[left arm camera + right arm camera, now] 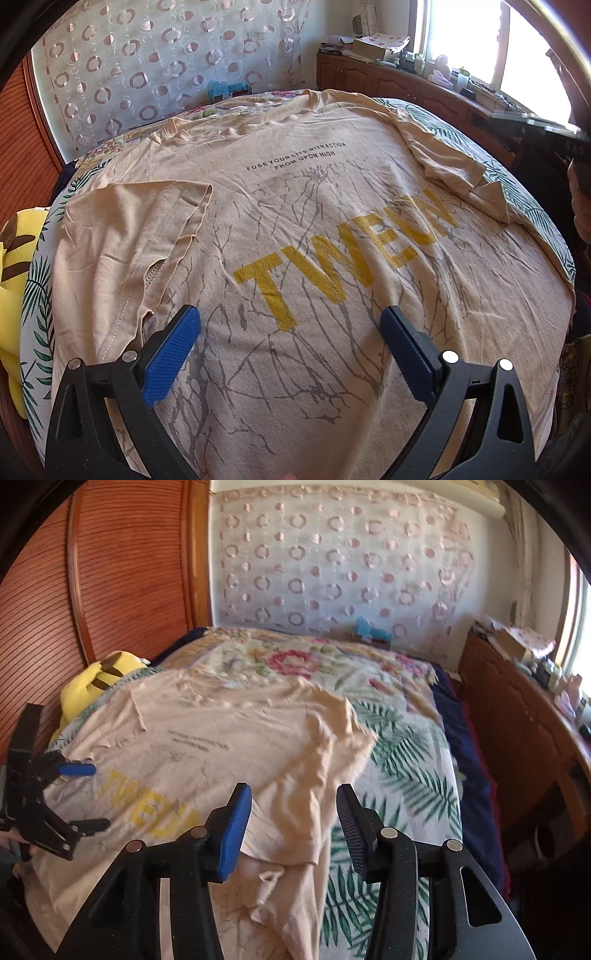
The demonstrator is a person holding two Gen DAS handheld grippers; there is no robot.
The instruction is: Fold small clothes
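Note:
A peach T-shirt (295, 206) with yellow letters "TWEUN" and grey branch print lies spread on the bed. Its left sleeve (140, 229) is folded in over the body; the right sleeve (443, 155) lies crumpled at the far right. My left gripper (290, 325) is open and empty above the shirt's lower part. In the right wrist view the shirt (221, 738) fills the left, with its right sleeve (317, 768) bunched just ahead of my right gripper (293, 805), which is open and empty. The left gripper (88, 797) shows at the far left there, open.
The bed has a leaf and flower patterned cover (406, 775). A yellow plush toy (103, 675) lies at the bed's left edge by a wooden wall panel (110, 572). A wooden sideboard (406, 81) with clutter stands under the window on the right.

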